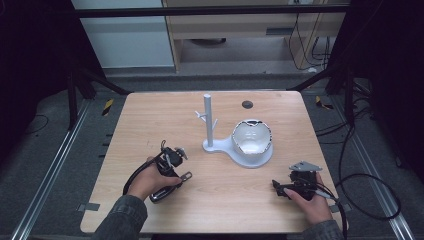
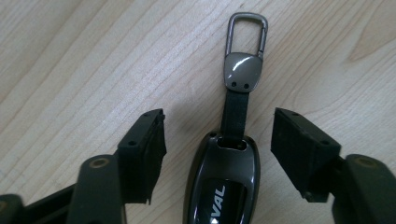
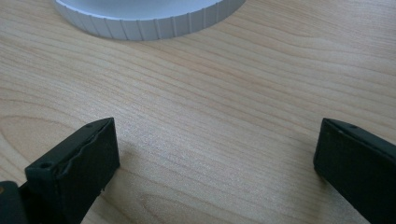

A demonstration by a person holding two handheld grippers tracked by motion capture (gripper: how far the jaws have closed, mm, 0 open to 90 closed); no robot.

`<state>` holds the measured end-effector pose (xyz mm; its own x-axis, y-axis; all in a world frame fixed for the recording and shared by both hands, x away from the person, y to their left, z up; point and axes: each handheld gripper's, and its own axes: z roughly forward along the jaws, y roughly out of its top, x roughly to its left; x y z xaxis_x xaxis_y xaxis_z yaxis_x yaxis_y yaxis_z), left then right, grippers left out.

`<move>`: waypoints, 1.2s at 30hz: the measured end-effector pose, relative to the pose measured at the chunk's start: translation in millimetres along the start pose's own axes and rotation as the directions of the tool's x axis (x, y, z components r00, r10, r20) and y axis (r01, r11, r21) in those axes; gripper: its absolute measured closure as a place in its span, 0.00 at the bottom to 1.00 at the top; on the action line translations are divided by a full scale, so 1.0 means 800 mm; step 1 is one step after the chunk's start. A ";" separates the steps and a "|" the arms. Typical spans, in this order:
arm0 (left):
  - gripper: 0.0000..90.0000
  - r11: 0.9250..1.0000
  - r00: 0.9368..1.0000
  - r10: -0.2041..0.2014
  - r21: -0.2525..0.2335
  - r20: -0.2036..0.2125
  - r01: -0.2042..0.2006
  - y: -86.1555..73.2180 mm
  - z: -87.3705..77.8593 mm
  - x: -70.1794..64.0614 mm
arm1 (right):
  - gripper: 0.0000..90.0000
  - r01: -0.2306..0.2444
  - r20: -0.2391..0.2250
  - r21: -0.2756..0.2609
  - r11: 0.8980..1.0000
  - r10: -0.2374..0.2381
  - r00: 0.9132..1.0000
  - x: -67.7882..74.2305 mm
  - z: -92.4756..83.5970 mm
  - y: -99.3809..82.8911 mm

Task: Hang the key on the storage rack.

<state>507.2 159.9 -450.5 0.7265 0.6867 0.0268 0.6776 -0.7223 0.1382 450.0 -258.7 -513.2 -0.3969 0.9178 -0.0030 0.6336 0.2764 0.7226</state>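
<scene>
Both grippers are black; the left gripper [image 2: 219,140] has thick square pads with small screw holes and brass-coloured pivots; the right gripper [image 1: 280,189] carries a grey three-cornered plate and a black cable — the sleeves [image 1: 122,215] are dark grey.

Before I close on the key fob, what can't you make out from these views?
- Key fob: lower body cut off by the bottom edge of the left gripper view; lettering partly readable.
- Key fob in the high view: body hidden under the left gripper.
- White stand: only its ribbed base edge shows in the right gripper view, cut off at the top.
</scene>
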 end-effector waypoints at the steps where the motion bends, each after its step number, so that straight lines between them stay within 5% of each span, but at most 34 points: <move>1: 0.43 1.000 1.000 -0.008 -0.006 0.003 0.008 0.000 0.001 0.000 | 0.01 0.000 0.000 0.000 1.000 0.000 1.000 0.000 0.000 0.000; 12: 0.62 1.000 1.000 0.030 -0.007 0.009 -0.030 0.009 0.012 -0.004 | 0.01 0.000 0.000 0.000 1.000 0.000 1.000 0.000 0.000 0.000; 36: 0.86 0.997 0.997 0.073 0.034 0.030 -0.074 0.016 0.016 -0.008 | 0.01 0.000 0.000 0.000 1.000 0.000 1.000 0.000 0.000 0.000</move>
<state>512.3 145.2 -461.8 0.7773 0.6291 0.0068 0.6253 -0.7737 0.1024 450.1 -258.7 -513.3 -0.3971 0.9178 -0.0030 0.6335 0.2765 0.7227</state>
